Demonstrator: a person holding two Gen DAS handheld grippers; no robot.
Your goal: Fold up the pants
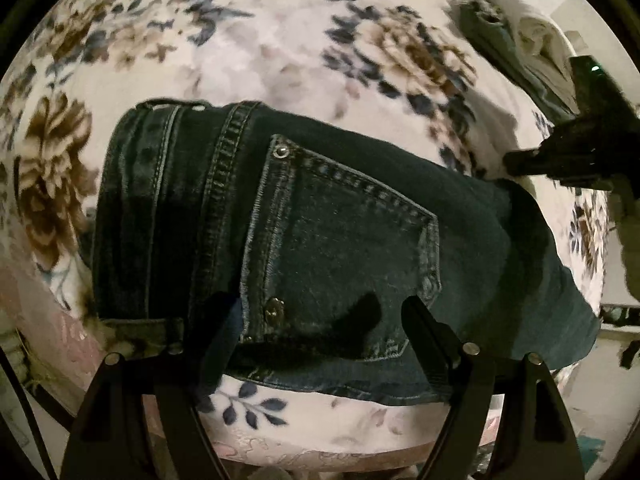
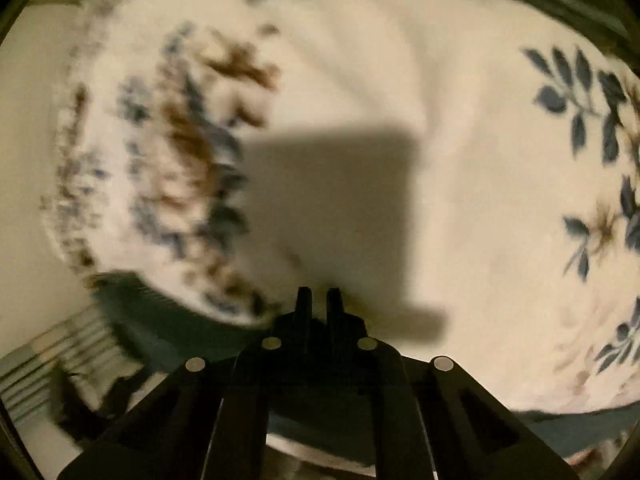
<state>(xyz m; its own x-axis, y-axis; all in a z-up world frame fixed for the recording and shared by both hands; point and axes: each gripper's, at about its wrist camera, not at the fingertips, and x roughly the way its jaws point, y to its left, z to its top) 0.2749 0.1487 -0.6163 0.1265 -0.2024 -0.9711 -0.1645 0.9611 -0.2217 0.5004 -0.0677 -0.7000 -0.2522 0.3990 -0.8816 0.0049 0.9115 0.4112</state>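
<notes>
Now the folded jeans [image 1: 304,224] lie flat on a flowered blanket [image 1: 280,52], seen from the left wrist, with the waistband toward the left of that view and a back pocket [image 1: 344,248] facing up, its rivets catching the light. Just above the near edge of the jeans hangs the left gripper [image 1: 320,312], its fingers [image 1: 424,320] spread wide with the pocket showing between them; whether the tips touch the denim I cannot tell. Beyond the far right end of the jeans, the right gripper [image 1: 560,152] shows as a dark shape above the blanket, apart from the denim. Farther off than the jeans, near the upper right rim, sits a heap of green and pale cloth [image 1: 516,40]. From the right wrist, the right gripper [image 2: 319,294] has its fingers [image 2: 304,304] pressed almost together with nothing between them, over bare blanket [image 2: 480,200] and its own shadow.
</notes>
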